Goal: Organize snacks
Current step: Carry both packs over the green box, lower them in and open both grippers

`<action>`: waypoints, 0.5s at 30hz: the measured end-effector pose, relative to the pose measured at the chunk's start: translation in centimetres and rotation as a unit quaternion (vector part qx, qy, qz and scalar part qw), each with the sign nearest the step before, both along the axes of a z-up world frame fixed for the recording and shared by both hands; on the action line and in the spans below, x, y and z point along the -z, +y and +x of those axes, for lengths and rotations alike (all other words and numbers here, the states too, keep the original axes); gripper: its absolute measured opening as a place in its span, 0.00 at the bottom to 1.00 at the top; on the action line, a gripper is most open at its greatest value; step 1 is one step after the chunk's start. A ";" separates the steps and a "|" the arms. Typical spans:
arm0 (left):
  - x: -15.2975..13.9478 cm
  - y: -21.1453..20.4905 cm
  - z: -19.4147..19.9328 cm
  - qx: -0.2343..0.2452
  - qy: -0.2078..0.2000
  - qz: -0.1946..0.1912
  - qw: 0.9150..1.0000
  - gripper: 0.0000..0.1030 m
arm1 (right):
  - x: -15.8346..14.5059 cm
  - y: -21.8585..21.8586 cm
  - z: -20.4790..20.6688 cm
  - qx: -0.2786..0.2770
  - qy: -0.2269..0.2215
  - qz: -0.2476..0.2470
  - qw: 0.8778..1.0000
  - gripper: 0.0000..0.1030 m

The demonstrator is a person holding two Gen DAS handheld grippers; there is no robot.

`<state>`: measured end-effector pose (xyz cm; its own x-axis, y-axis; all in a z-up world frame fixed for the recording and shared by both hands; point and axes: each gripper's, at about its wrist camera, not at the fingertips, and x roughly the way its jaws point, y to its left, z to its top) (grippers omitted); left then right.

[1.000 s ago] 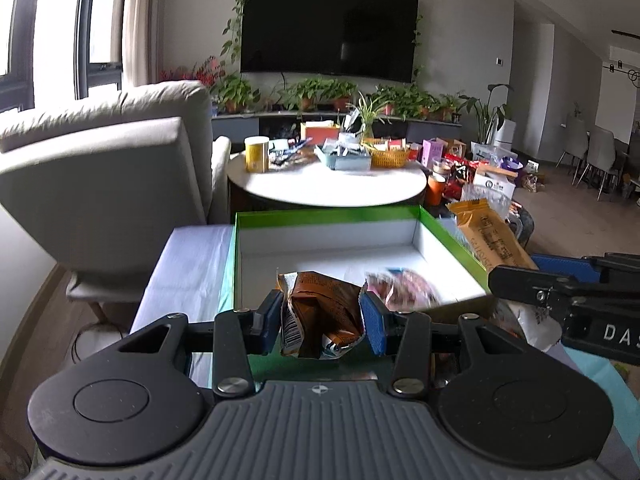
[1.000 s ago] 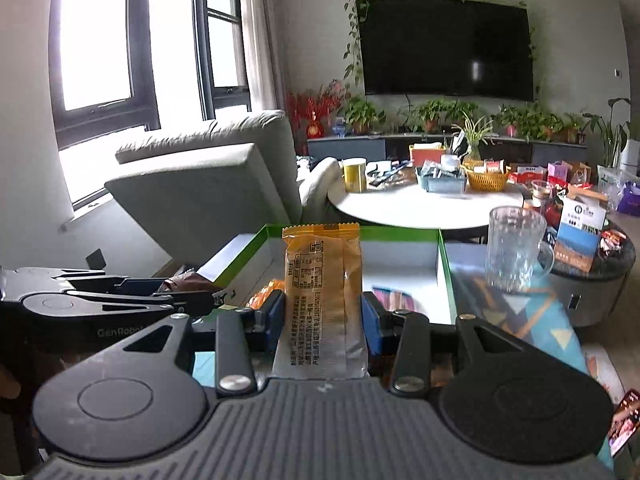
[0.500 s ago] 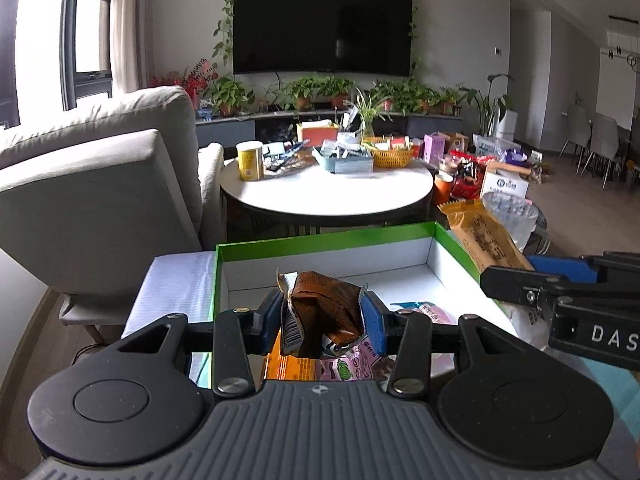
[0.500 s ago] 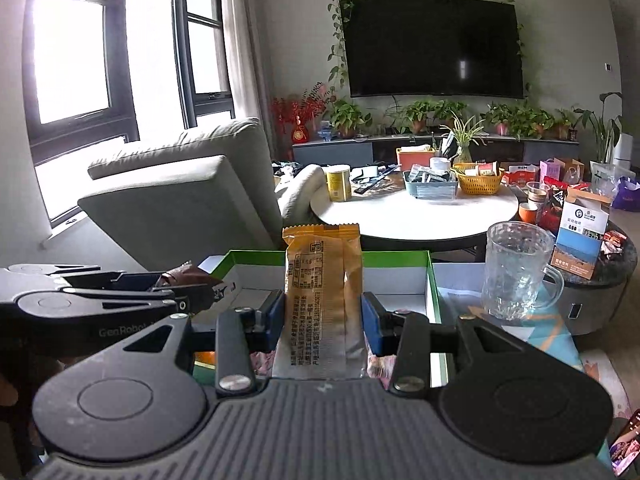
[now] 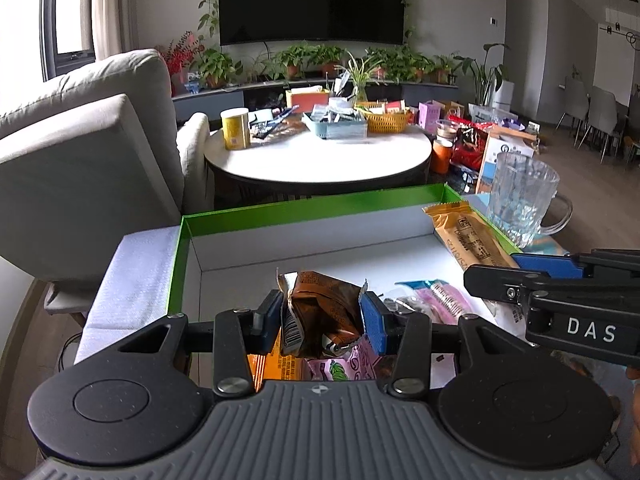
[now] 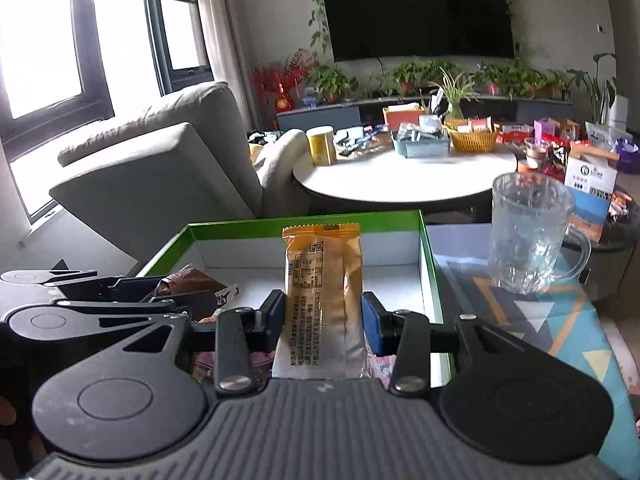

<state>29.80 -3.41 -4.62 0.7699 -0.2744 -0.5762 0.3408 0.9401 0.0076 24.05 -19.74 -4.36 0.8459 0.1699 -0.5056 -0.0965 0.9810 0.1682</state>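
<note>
Pinching a crumpled brown snack bag [image 5: 320, 312] between its blue pads, the left claw [image 5: 320, 318] holds it above the near part of the green-rimmed box [image 5: 312, 210]. The right claw [image 6: 322, 320] is closed on a long orange packet [image 6: 322, 292] with small printed text, standing upright over the same box. Inside the box lie a pink wrapper [image 5: 340, 368] and an orange pack [image 5: 280, 364] under the brown bag. A glass mug [image 6: 528, 232] stands on the patterned surface [image 6: 560, 312] just beside the box, and a round white table [image 6: 404, 178] is behind.
</note>
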 end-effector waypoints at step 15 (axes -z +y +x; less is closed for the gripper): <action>1.0 -0.1 -0.4 -0.006 0.027 0.017 0.999 0.46 | 1.5 -0.4 0.3 0.021 0.051 0.000 0.998 0.34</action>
<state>29.36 -3.55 -5.64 0.7409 -0.2450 -0.6253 0.3300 0.9438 0.0213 24.34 -20.12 -5.88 0.7963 0.1355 -0.5896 -0.0378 0.9838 0.1751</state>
